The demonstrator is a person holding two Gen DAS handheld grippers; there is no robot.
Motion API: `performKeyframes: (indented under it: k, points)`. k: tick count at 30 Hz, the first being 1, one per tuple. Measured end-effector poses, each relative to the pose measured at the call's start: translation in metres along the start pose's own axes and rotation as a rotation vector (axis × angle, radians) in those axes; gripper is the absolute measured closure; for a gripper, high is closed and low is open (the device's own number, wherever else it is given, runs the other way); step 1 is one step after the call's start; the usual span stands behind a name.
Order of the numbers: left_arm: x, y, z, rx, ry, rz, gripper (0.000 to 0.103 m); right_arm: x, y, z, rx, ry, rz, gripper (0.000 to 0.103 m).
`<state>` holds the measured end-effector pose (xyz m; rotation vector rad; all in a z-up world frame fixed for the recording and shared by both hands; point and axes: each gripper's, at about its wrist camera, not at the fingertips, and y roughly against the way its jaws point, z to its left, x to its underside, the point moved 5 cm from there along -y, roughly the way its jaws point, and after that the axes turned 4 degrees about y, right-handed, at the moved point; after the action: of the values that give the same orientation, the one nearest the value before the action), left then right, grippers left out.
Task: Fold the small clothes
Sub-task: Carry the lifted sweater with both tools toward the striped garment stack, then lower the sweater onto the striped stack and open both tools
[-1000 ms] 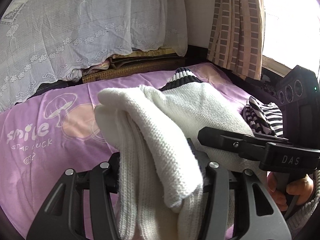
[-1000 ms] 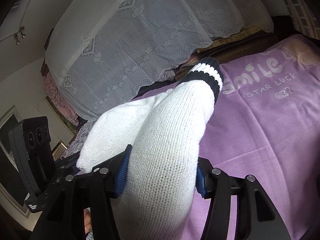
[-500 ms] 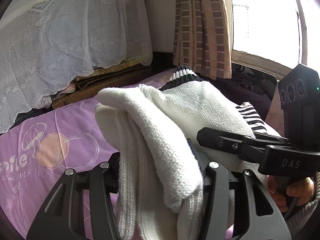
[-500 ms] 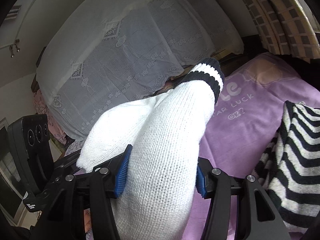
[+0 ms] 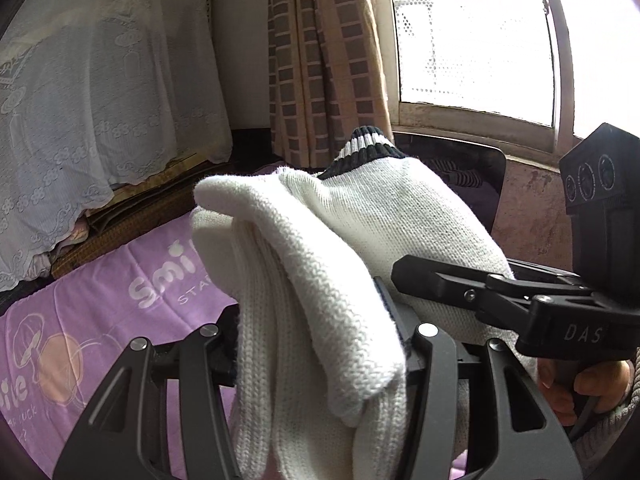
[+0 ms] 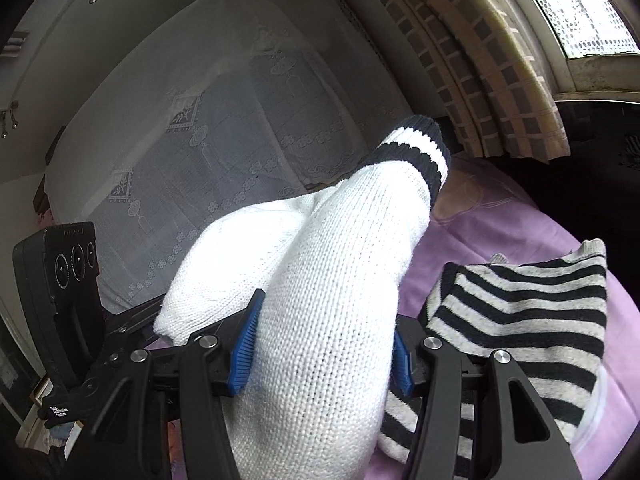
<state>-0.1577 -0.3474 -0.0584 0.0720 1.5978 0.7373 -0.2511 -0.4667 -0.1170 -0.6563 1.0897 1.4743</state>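
Observation:
A folded white knit sweater (image 5: 320, 264) with a black-and-white striped cuff (image 5: 362, 148) is carried above the purple bed sheet (image 5: 80, 312). My left gripper (image 5: 320, 344) is shut on its thick folded edge. The other gripper (image 5: 500, 296) reaches in from the right, a hand on its handle. In the right wrist view the same white sweater (image 6: 332, 300) bulges between the blue pads of my right gripper (image 6: 324, 356), which is shut on it, the cuff (image 6: 416, 152) pointing away. The left gripper's body (image 6: 68, 280) shows at the left.
A folded black-and-grey striped garment (image 6: 520, 320) lies on the purple sheet (image 6: 500, 220) just right of the sweater. A lace-covered pile (image 5: 80, 120) stands behind the bed, a checked curtain (image 5: 320, 60) and a window (image 5: 480, 40) beyond, and a dark chair back (image 5: 472, 168) below the sill.
Both grippers have swung to the right with the sweater and risen a little. The window and curtain have come into view, and the striped garment now lies beside the right gripper.

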Motion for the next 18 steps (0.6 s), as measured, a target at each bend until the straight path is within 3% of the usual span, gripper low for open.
performKeyframes:
  k: [12,16,18]
  points:
    - [-0.029,-0.059,-0.060,0.128,-0.018,0.057,0.052,-0.023,0.030,-0.078,0.137,-0.057,-0.024,0.048]
    - [-0.009,-0.095,-0.065,0.135,-0.022,0.138,0.048,-0.002,0.018,-0.109,0.179,-0.122,0.022,0.048]
    - [0.016,-0.123,-0.062,0.131,-0.009,0.241,0.047,0.021,0.000,-0.133,0.206,-0.189,0.106,0.047]
